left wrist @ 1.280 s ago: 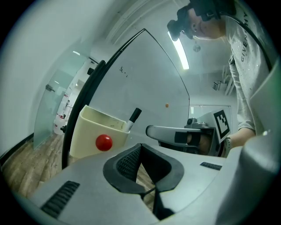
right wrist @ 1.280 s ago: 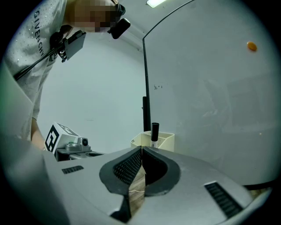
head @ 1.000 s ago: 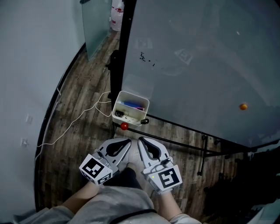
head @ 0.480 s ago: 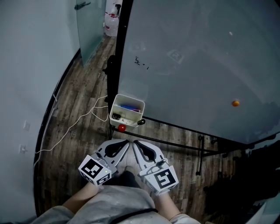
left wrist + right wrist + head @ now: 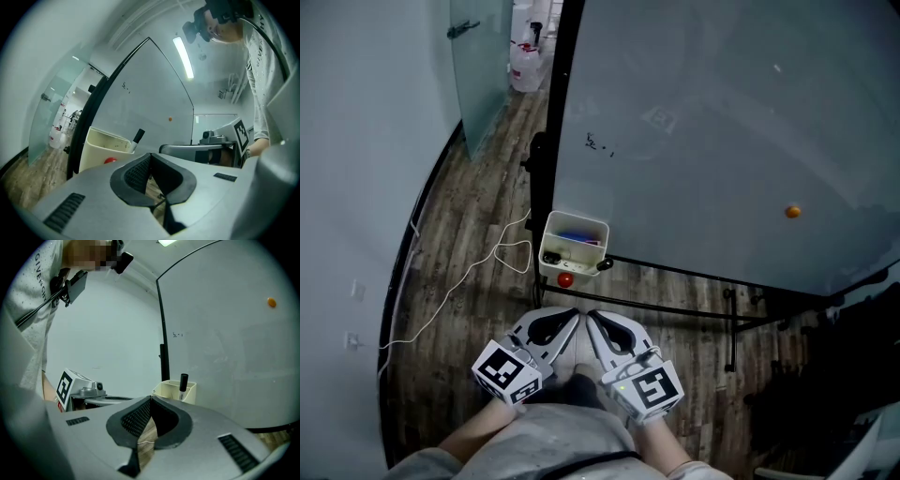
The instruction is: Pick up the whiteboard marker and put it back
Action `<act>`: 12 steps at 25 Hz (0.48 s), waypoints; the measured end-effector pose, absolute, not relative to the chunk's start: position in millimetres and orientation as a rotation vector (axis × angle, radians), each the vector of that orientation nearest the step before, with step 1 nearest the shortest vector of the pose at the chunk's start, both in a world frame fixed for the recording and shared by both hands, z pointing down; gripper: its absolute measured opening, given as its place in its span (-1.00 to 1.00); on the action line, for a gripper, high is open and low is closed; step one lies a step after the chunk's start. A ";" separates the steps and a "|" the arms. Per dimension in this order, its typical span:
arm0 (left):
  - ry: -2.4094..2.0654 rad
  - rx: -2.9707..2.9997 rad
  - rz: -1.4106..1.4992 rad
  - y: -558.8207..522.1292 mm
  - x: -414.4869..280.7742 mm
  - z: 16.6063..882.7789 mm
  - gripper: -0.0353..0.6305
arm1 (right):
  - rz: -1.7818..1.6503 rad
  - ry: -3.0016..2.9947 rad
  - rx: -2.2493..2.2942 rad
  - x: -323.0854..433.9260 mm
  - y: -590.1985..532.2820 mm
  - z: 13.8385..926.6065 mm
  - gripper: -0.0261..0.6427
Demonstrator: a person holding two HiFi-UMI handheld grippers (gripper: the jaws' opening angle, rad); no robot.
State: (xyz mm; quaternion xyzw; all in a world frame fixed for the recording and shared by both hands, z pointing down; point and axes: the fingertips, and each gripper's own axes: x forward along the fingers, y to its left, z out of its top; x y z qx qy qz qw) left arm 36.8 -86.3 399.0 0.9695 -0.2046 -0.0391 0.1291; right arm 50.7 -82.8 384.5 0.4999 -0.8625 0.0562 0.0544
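Observation:
A cream box (image 5: 574,246) hangs at the lower left corner of the whiteboard (image 5: 722,141) and holds several pens. A whiteboard marker (image 5: 605,265) with a black cap stands in the box's near right corner; it also shows as marker (image 5: 138,136) and marker (image 5: 183,383). A red round thing (image 5: 566,279) sits on the box's front. My left gripper (image 5: 571,315) and right gripper (image 5: 592,317) hang side by side just in front of the box, both shut and empty. In the left gripper view the box (image 5: 105,145) is ahead and to the left.
The whiteboard stands on a black frame with low bars (image 5: 694,314) over a wooden floor. A white cable (image 5: 459,281) trails on the floor at the left. An orange magnet (image 5: 792,212) sticks to the board. A glass door (image 5: 483,66) and a curved wall are at the left.
The head view has drawn back a little, so more of the floor and board shows. Both grippers stay shut, close together in front of the box.

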 end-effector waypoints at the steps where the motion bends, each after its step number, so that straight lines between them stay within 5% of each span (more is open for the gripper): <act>1: -0.585 2.817 -0.110 -84.3 34.0 397.8 -0.85 | 0.161 -2.626 1.531 48.1 -80.8 383.6 -0.86; 12: -0.422 2.846 -0.097 -51.4 -2.6 398.2 -0.85 | 0.216 -2.534 1.645 10.1 -45.1 390.0 -0.86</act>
